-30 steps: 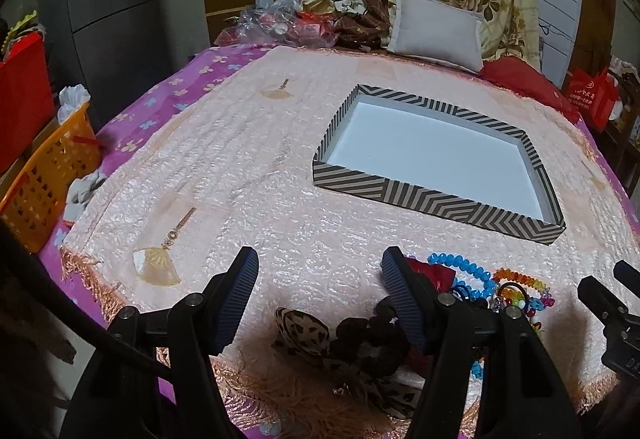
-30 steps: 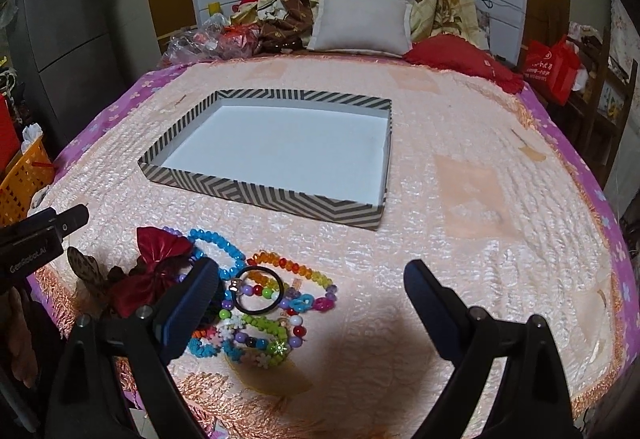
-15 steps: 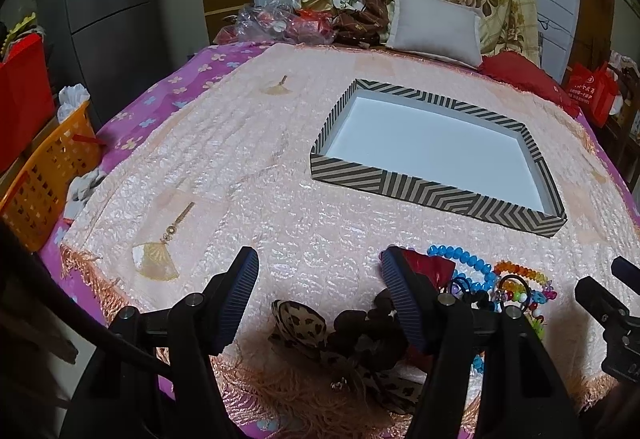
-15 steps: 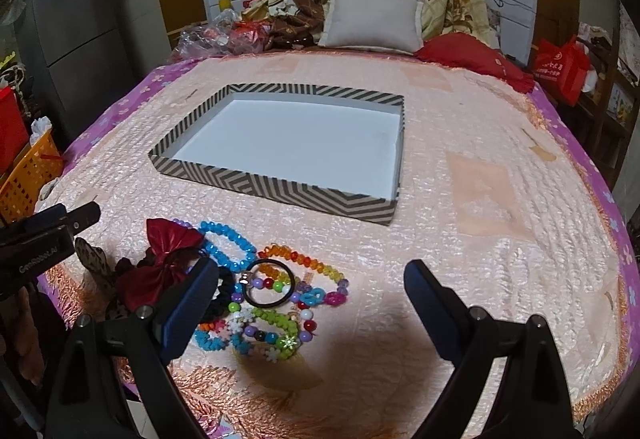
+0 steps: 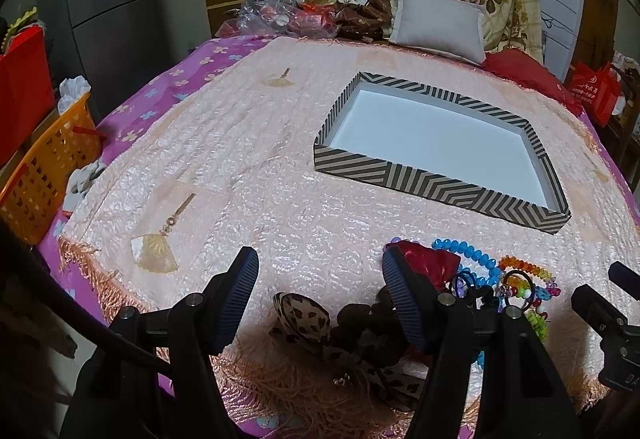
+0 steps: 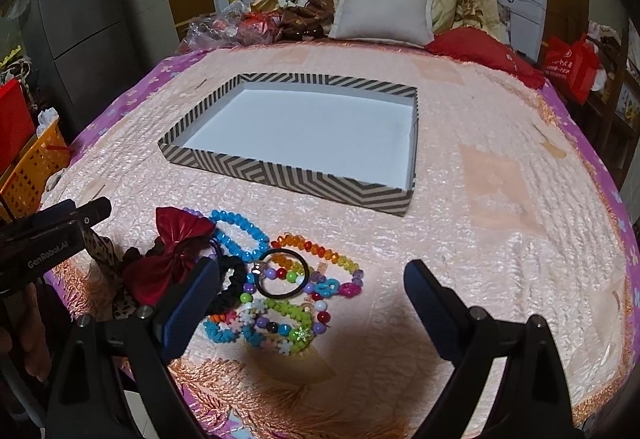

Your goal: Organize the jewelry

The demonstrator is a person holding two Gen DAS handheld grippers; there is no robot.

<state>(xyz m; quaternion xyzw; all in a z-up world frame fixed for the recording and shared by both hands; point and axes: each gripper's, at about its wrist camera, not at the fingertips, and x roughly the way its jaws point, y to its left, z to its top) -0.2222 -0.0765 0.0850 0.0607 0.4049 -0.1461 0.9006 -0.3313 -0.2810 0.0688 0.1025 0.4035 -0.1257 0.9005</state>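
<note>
leopard bow [image 5: 301, 316] clear only leftward.

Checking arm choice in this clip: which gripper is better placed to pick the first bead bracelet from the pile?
Probably right. The right gripper is open with the bead bracelets between its fingers. The left gripper, also open, faces the leopard bow; the striped box is empty.
</note>
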